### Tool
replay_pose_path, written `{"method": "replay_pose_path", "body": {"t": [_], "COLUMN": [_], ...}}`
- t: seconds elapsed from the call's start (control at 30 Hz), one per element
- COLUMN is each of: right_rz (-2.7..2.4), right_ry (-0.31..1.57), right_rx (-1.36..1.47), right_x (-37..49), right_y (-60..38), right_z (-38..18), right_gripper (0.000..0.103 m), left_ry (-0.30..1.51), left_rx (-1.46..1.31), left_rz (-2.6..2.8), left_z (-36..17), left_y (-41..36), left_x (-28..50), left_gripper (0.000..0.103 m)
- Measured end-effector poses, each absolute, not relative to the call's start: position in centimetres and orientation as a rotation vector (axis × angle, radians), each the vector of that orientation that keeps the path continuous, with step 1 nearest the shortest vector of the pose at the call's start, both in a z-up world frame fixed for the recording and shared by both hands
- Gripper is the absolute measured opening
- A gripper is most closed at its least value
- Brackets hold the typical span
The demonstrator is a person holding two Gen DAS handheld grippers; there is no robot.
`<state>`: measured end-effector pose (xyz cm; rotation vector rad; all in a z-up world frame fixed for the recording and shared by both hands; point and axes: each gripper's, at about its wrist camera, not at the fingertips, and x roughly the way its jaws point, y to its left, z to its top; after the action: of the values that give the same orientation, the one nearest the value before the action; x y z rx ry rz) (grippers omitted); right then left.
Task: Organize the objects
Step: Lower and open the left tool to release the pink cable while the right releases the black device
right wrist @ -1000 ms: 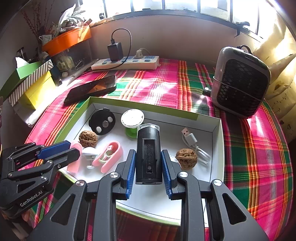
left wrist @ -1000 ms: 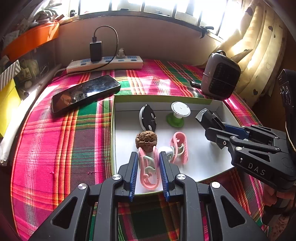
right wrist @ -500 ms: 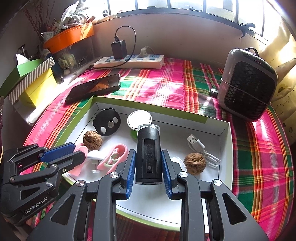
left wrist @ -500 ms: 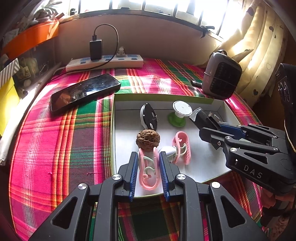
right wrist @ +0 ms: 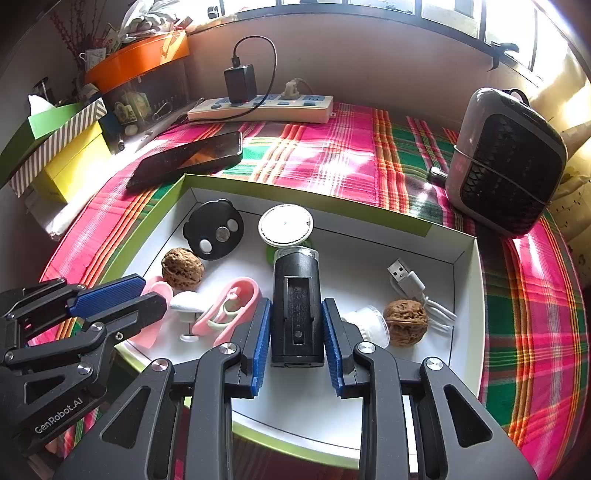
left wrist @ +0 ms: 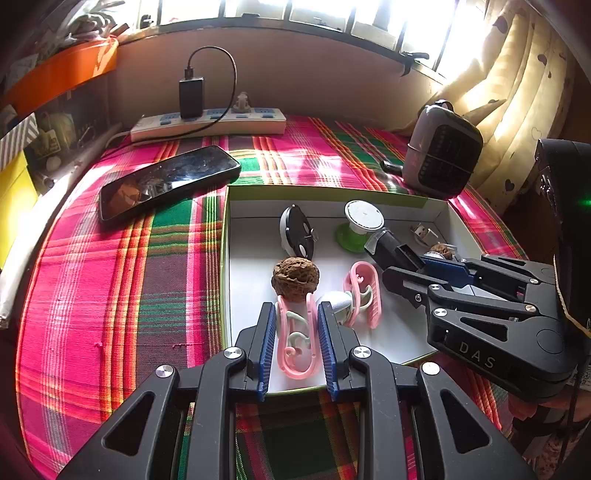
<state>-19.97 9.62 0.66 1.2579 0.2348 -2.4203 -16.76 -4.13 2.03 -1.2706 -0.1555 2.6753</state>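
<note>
Pink, green and red plaid cloth [right wrist: 332, 155] covers the counter under a bright window [left wrist: 332, 14]. On the cloth sits a white cardboard tray [right wrist: 467, 295] with green edges. The left gripper [left wrist: 297, 343] has its jaws pinching a pink clip [left wrist: 295, 336] at the near edge of the tray, just in front of a walnut [left wrist: 295, 275]. The right gripper [right wrist: 297, 332] has its jaws pinching a black tube-shaped gadget [right wrist: 296, 299] over the middle of the tray. Behind the tray lie a black phone [left wrist: 166, 181] and a white power strip [right wrist: 258, 107] by the wall. A small grey heater [right wrist: 506, 162] stands to the right, near a cream curtain [left wrist: 517, 92].
</note>
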Motion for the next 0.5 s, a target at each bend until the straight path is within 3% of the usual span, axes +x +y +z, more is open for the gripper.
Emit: {"method": "replay_pose_path", "body": {"t": [0.5], "right_rz": [-2.418], "right_ry": [0.235], "right_rx": [1.275], "right_x": [-20.1], "right_y": [9.51], "right_z": [0.02], "right_gripper": [0.029], "left_ry": [-0.134], "left_rx": [-1.275], "left_rz": [2.677], "left_z": [1.87], "left_y": [-4.01], "left_x": [-16.71], "left_gripper": [0.022]}}
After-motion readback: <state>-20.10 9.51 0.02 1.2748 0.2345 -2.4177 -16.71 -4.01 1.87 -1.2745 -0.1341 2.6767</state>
